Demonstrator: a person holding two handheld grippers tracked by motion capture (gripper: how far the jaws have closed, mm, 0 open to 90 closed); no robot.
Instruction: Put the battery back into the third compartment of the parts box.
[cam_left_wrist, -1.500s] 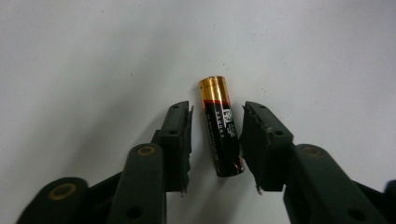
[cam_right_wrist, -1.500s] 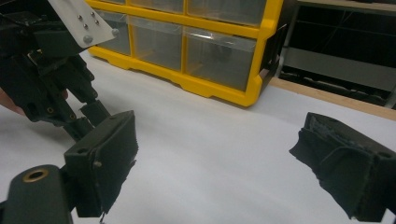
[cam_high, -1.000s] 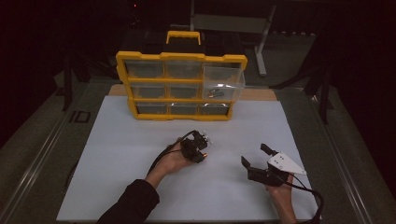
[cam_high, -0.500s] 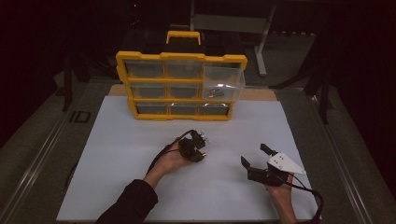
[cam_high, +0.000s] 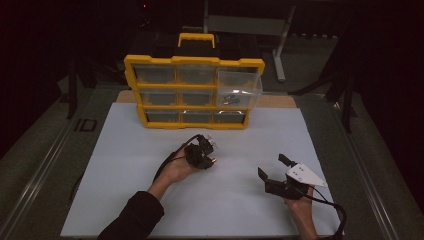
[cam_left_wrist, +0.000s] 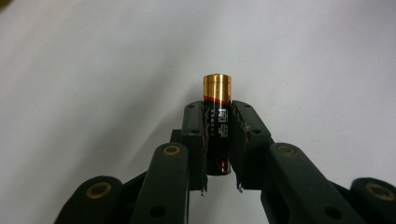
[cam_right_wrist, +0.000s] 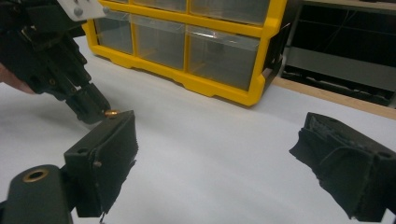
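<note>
One black battery (cam_left_wrist: 217, 126) with copper-gold end, clamped between left gripper (cam_left_wrist: 218, 140) fingers, right gripper (cam_right_wrist: 224, 163) fingers apart

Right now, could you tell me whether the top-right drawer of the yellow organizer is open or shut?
Open. In the high view the top-right drawer juts forward past the yellow organizer, while the other drawer fronts sit flush.
</note>
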